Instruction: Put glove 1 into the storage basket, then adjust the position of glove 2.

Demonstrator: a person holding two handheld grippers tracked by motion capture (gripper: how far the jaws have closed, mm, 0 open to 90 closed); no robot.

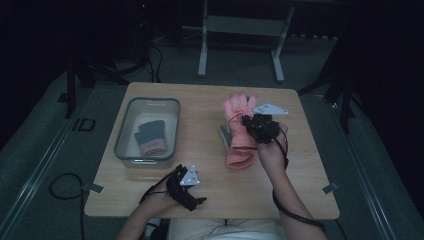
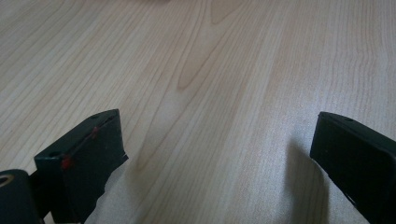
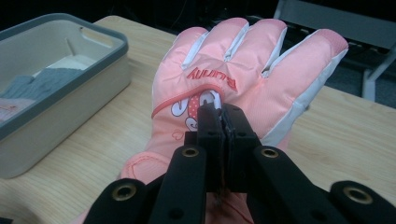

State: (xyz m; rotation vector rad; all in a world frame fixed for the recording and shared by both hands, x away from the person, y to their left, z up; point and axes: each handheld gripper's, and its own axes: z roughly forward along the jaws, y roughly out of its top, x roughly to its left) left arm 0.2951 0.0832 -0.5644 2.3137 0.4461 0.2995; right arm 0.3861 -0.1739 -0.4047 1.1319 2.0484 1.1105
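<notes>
My right hand-held gripper (image 3: 223,122) has its jaws pressed together, pinching the back of the pink glove (image 3: 243,70), which lies toward the far right part of the surface (image 1: 210,150), fingers pointing at the far edge. My left hand-held gripper (image 2: 217,154) sits near the near edge, jaws spread wide over bare wood. A grey bin (image 1: 125,131) toward the left edge holds a grey-and-pink glove (image 1: 149,137).
</notes>
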